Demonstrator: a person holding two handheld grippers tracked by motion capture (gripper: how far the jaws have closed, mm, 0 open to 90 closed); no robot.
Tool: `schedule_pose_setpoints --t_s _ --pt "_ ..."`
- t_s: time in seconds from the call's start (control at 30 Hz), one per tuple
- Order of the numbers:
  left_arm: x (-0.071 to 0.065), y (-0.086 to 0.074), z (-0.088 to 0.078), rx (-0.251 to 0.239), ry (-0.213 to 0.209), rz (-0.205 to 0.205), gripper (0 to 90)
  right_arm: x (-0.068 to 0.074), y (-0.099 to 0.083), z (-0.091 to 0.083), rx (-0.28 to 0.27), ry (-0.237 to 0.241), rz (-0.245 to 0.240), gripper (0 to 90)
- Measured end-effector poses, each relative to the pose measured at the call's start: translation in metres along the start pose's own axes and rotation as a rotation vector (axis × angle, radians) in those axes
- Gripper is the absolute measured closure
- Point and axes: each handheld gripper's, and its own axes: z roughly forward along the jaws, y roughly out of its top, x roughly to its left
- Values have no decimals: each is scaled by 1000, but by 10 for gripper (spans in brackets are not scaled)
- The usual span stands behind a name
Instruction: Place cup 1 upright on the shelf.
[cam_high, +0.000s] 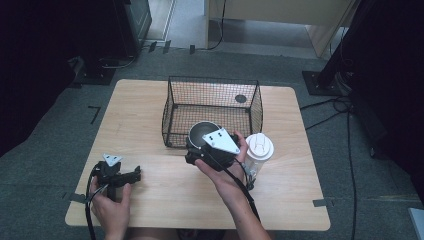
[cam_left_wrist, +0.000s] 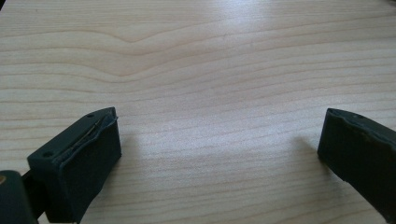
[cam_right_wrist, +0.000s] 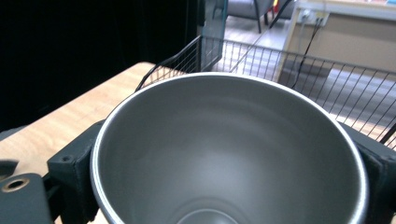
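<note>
Centrally, the right gripper (cam_high: 202, 145) is clamped on a metal cup (cam_high: 202, 133), one black jaw pressing each side of its wall just below the rim. In the right gripper view the cup (cam_right_wrist: 229, 154) stands between the jaws with its open mouth facing the camera, its grey inside bare. Just beyond the cup, on the far side from the hand, stands a black wire basket (cam_high: 212, 111); the cup sits at the basket's near edge. Beside the right gripper, on its outer side, a white lidded cup (cam_high: 258, 150) stands upright on the wooden table (cam_high: 140, 195). Well apart, the left gripper (cam_high: 131, 175) rests low over the table, its jaws spread wide with bare wood (cam_left_wrist: 219, 140) between them.
</note>
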Motion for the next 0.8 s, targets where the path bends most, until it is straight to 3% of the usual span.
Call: schedule_pose_setpoints --t_s 0.17,0.23,0.8 --pt "0 0 0 -1 -1 -1 0 -3 4 1 -67 13 -5 67" --pt "-1 0 0 0 -1 -1 0 -3 7 4 -104 -2 3 67" --pt "-1 1 0 1 -2 0 0 3 26 31 -120 -42 6 67"
